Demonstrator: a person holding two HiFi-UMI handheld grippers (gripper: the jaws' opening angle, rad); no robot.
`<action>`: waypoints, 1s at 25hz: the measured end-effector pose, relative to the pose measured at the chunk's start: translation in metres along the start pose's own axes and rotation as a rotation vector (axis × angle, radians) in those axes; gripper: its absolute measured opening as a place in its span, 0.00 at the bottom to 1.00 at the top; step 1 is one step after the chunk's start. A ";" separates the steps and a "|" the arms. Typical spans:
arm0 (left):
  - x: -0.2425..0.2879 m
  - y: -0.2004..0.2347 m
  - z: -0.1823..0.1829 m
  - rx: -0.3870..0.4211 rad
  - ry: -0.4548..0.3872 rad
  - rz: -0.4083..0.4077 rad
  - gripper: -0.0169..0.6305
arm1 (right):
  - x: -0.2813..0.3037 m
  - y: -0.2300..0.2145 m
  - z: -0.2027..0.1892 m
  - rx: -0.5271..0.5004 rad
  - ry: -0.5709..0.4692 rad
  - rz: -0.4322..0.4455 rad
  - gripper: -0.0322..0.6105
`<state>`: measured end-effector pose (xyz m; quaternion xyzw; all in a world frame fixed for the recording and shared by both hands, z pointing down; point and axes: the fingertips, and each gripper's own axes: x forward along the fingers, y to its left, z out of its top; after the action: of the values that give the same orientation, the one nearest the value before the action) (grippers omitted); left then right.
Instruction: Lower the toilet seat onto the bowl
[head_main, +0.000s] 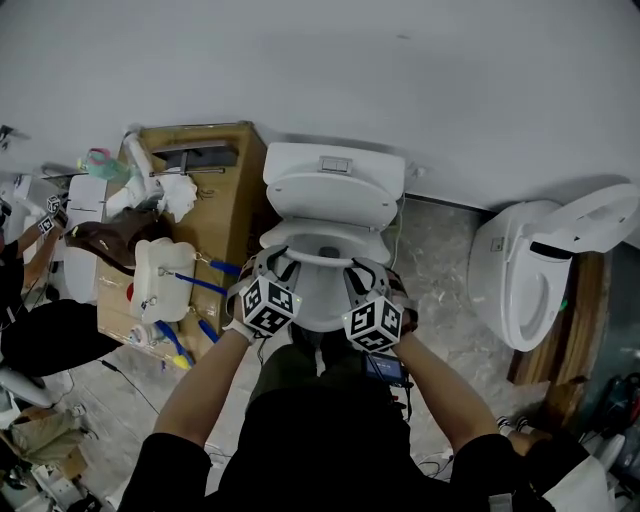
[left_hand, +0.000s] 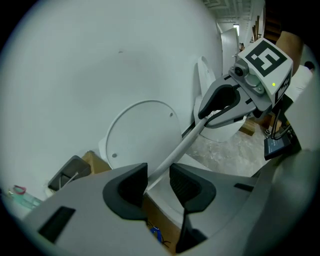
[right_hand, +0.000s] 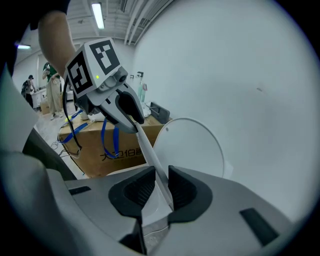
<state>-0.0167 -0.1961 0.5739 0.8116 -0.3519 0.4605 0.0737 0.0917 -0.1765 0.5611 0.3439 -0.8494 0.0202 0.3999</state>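
The toilet (head_main: 333, 190) stands against the wall (head_main: 400, 70) at 12 o'clock, with a cardboard box (head_main: 215, 215) just beside it at 9 o'clock and a second toilet (head_main: 530, 270) at 3 o'clock. At 6 o'clock, the left gripper (head_main: 272, 258) and right gripper (head_main: 357, 268) flank the toilet seat (head_main: 320, 258).

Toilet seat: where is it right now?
Head view, centre: the toilet seat is held above the bowl, below the upright lid, its front rim gripped by the left hand-held gripper and right hand-held gripper.
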 end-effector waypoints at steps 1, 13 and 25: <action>0.000 -0.003 -0.003 0.012 0.005 -0.004 0.23 | -0.001 0.004 -0.002 0.000 0.004 0.006 0.20; -0.012 -0.050 -0.056 0.127 0.022 -0.124 0.25 | -0.011 0.068 -0.034 -0.061 0.120 0.028 0.20; -0.010 -0.088 -0.102 0.220 0.011 -0.211 0.25 | -0.008 0.117 -0.066 -0.073 0.236 -0.010 0.21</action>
<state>-0.0345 -0.0807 0.6413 0.8449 -0.2115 0.4902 0.0342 0.0695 -0.0623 0.6285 0.3285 -0.7950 0.0274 0.5093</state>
